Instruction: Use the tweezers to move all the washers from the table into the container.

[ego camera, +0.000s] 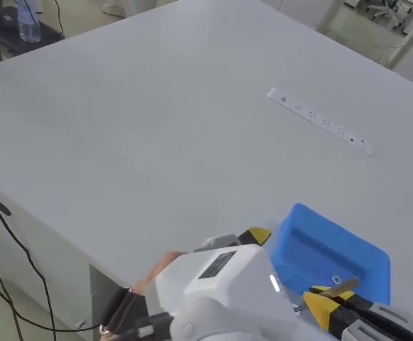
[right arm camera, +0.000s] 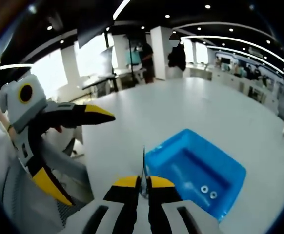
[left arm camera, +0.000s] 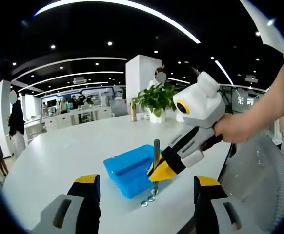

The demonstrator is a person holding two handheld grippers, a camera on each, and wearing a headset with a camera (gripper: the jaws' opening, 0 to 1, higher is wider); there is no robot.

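Observation:
The blue container (ego camera: 331, 257) sits near the table's front edge, and in the right gripper view the container (right arm camera: 195, 168) holds two washers (right arm camera: 208, 192). My right gripper (right arm camera: 143, 181) is shut on the metal tweezers (right arm camera: 143, 163). In the left gripper view the tweezers (left arm camera: 156, 163) point straight down, tips just above two or three washers (left arm camera: 149, 200) lying on the table beside the container (left arm camera: 131, 169). My left gripper (left arm camera: 147, 180) stands open with nothing between its fingers, a little in front of those washers.
A white power strip (ego camera: 318, 121) lies on the white table (ego camera: 157, 128) farther back. Black cables (ego camera: 8, 241) hang off the left edge. A potted plant (left arm camera: 156, 100) stands at the far side, with people in the room behind.

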